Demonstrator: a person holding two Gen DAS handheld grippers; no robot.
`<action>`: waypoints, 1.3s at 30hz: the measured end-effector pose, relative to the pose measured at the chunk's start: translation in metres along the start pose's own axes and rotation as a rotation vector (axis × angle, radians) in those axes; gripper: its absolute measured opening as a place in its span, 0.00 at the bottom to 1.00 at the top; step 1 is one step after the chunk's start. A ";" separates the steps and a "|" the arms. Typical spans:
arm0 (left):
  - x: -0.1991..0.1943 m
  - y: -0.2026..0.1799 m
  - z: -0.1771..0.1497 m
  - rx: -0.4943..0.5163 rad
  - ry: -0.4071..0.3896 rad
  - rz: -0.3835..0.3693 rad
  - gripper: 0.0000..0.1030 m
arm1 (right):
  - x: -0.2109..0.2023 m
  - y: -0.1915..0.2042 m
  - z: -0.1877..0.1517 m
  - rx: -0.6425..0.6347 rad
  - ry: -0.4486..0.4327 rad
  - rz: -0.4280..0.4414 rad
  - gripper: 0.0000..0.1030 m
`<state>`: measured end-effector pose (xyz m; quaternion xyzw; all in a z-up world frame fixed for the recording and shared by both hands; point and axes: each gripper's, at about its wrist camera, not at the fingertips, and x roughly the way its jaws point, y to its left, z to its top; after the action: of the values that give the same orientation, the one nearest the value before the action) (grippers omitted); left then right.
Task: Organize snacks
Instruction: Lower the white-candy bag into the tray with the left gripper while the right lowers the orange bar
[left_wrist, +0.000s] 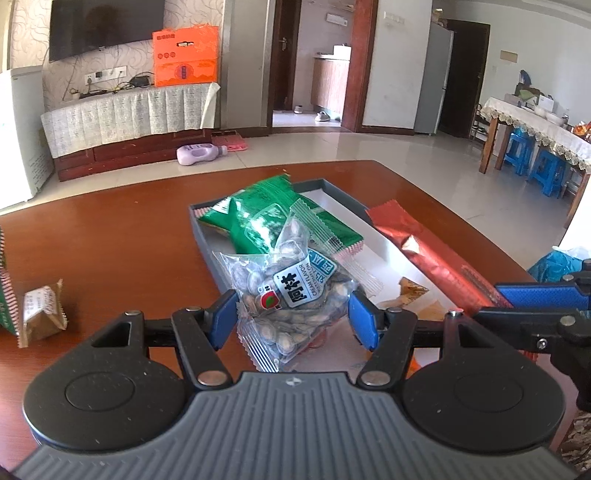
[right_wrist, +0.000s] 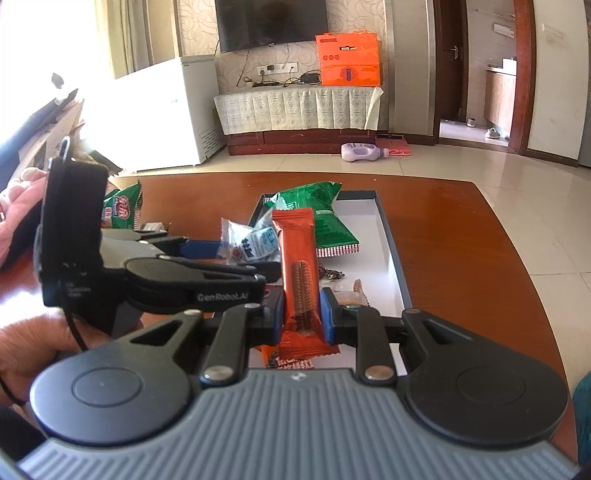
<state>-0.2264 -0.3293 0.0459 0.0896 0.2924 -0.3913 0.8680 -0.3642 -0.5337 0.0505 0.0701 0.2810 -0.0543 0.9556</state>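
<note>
Tools grasp snacks over the tray (left_wrist: 201, 236): left (left_wrist: 291, 314) seed packet (left_wrist: 291, 288), right (right_wrist: 302, 314) wafer bar (right_wrist: 299, 266).

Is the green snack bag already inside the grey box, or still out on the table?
Inside. The green snack bag lies within the walls of the grey box on its white floor, one end leaning over the far rim.

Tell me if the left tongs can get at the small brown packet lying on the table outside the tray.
Probably not as things stand. The left tongs are shut on the seed packet over the tray. The brown packet lies unobstructed on the table, so after dropping the seeds, likely yes.
</note>
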 end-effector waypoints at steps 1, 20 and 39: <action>0.002 -0.002 0.000 0.006 -0.003 0.005 0.68 | 0.000 -0.001 0.000 0.002 0.000 -0.001 0.24; 0.035 -0.020 0.008 0.018 -0.001 -0.020 0.69 | 0.000 -0.004 -0.002 0.038 -0.009 -0.052 0.24; 0.049 -0.014 0.011 0.027 0.004 0.001 0.84 | 0.002 -0.008 -0.002 0.050 -0.007 -0.053 0.24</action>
<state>-0.2061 -0.3736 0.0279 0.1022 0.2890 -0.3944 0.8663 -0.3651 -0.5418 0.0473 0.0862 0.2778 -0.0867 0.9528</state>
